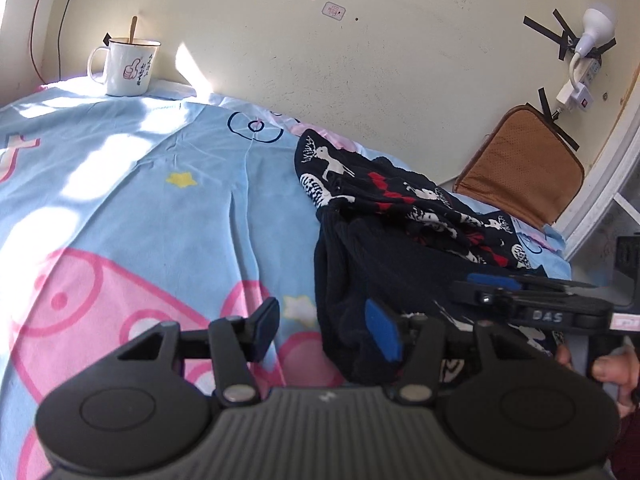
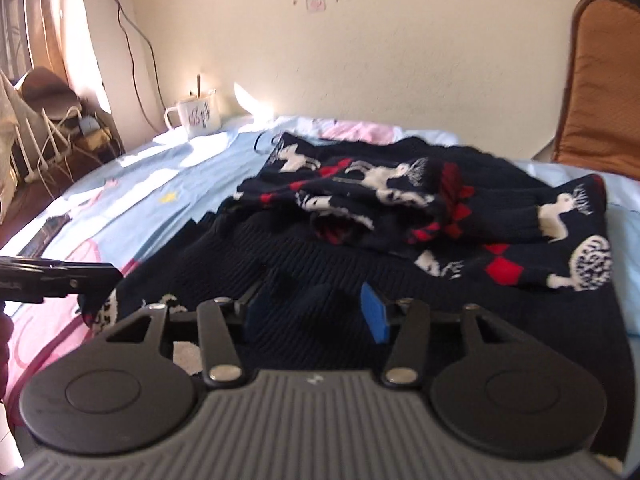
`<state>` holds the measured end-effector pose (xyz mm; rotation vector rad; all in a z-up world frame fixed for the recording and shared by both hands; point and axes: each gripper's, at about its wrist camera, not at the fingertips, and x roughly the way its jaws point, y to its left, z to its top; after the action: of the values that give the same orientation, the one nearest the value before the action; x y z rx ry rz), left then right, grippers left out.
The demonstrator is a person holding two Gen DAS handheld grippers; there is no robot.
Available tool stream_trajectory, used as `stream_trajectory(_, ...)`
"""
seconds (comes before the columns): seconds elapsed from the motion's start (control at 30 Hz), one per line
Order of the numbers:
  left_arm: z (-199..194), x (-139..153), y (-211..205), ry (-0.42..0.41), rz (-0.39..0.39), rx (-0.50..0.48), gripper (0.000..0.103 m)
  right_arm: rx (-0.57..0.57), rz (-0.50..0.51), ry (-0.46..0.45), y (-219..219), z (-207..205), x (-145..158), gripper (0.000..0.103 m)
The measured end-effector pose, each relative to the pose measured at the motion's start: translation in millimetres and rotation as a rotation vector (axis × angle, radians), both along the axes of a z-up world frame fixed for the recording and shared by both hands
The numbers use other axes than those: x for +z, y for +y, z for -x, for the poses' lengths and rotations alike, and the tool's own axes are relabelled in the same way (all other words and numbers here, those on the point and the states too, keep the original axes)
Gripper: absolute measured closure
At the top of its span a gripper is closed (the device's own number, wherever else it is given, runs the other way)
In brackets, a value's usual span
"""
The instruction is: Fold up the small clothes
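Left wrist view: left gripper (image 1: 326, 330) sits low over the bedsheet (image 1: 132, 208) w/ jaws parted and nothing between them; its right blue pad is at the near left edge of the dark sweater (image 1: 384, 240), the other pad over bare sheet, so it looks lined up to take that edge, not gripping yet. Right gripper (image 1: 496, 280) shows side-on at the far right of this view, w/ a hand (image 1: 612, 368) on its handle. Right wrist view: right gripper (image 2: 316, 312) also has jaws apart, hovering over the ribbed hem of the sweater (image 2: 400, 216); frame is blurred, so can't be sure, but the pads prob. aren't pressing cloth. Both tools sit at the near edge, one per side, likely so the hem can be lifted evenly and carried toward the wall for a fold. Sweater lies spread but rumpled on the right half of the bed, sleeves bunched across the reindeer pattern in the middle, approx. unfolded. Further out: a white mug (image 1: 126, 66) w/ a stick in it sits at the far left corner by the wall, well apart from the sweater; a brown cushion (image 1: 520, 164) leans against the wall on the right, and a lamp (image 1: 596, 28) is taped above it.
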<state>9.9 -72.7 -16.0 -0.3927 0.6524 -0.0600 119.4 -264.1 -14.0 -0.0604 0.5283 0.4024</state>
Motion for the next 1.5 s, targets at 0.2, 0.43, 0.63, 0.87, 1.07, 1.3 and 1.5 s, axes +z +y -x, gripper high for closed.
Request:
stream_trajectory(0.2, -3.9, -10.7, -22.2, 0.009, -0.091, -0.05, 0.095, -0.165, -0.016, -0.132, -21.5, 7.9, 10.8, 0.098)
stream_trajectory(0.43, 14.1, -7.9, -19.2, -0.006, -0.109, -0.029, 0.099, -0.226, -0.02, -0.091, -31.5, -0.6, -4.1, 0.094)
stream_trajectory(0.63, 43.3, 3.3, -7.7, -0.065, -0.104, -0.011, 0.099, -0.175, -0.057, -0.124, -17.5, 17.7, 2.1, 0.073)
stream_trajectory(0.87, 28.5, 20.3, -3.4, -0.1, -0.136, -0.005, 0.099, 0.01, -0.176, -0.124, 8.8, 49.9, 10.6, 0.061)
stream_trajectory(1.07, 18.9, 18.9, -6.6, -0.066, -0.159, -0.014, 0.099, -0.002, -0.18, -0.09, 5.7, 68.8, 1.1, 0.06)
stream_trajectory(1.3, 39.9, 1.8, 4.9, -0.051, -0.075, -0.043, 0.061, -0.377, -0.347, -0.194, -113.3, 140.2, 8.5, 0.056)
stream_trajectory(1.5, 43.6, 1.1, -22.7, -0.071, -0.117, -0.136, 0.062, -0.508, -0.333, -0.137, -145.4, 183.8, -25.3, 0.056)
